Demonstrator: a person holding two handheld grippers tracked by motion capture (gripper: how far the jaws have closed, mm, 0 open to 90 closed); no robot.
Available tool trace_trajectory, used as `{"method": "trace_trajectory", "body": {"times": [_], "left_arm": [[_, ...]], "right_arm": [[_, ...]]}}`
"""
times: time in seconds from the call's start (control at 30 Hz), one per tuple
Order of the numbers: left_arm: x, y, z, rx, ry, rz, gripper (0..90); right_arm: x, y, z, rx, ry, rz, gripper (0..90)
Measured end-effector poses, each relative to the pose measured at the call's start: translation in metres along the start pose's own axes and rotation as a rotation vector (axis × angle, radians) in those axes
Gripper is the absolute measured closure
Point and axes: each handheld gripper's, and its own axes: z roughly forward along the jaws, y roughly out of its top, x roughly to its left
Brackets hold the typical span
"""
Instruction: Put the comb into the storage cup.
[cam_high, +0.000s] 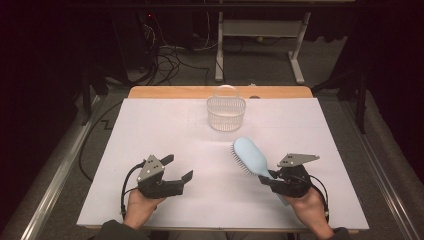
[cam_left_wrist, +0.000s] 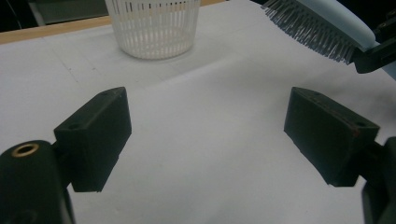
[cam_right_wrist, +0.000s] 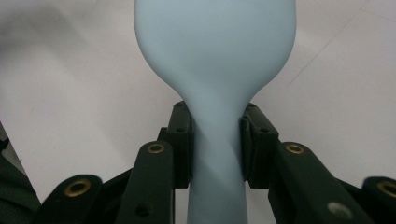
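A pale blue hairbrush (cam_high: 250, 155) is held above the white table sheet (cam_high: 165, 130), its head toward the basket and its grey bristles facing left. My right gripper (cam_high: 271, 176) is shut on its handle; in the right gripper view both pads press the narrow neck of the hairbrush (cam_right_wrist: 215, 140). At the front left of the table my left gripper (cam_high: 180, 167) stands open, its jaws wide apart over bare sheet with nothing between them (cam_left_wrist: 205, 135). The brush's bristles (cam_left_wrist: 313, 30) show at the upper right of the left gripper view.
A white slotted plastic basket (cam_high: 226, 114) with a handle stands at the far middle of the table, also seen as basket (cam_left_wrist: 152, 28) ahead of my left gripper. The wooden table edge (cam_high: 170, 92) runs behind it. Cables and table legs lie on the floor beyond.
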Motion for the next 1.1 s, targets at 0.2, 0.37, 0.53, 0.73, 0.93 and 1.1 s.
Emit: {"method": "trace_trajectory", "body": {"times": [0.2,0.37,0.53,0.73,0.93,1.1], "left_arm": [[-0.008,0.006,0.01,0.006,-0.035,0.022,14.2],[-0.017,0.011,0.019,0.005,-0.06,0.036,14.1],[-0.024,0.016,0.029,0.019,-0.087,0.059,14.1],[-0.032,0.022,0.041,0.027,-0.124,0.062,14.0],[-0.038,0.025,0.048,0.028,-0.152,0.061,14.0],[-0.044,0.026,0.055,0.046,-0.183,0.073,14.0]], "right_arm": [[0.003,0.001,0.001,-0.003,0.004,-0.002,69.7],[0.004,0.001,0.0,-0.011,0.006,-0.003,69.7],[0.005,0.0,-0.001,-0.016,0.007,-0.004,69.7],[0.008,0.001,-0.001,-0.022,0.01,-0.005,69.7],[0.01,0.002,-0.001,-0.023,0.012,-0.014,69.7],[0.012,0.003,0.0,-0.027,0.017,-0.02,69.7]]}}
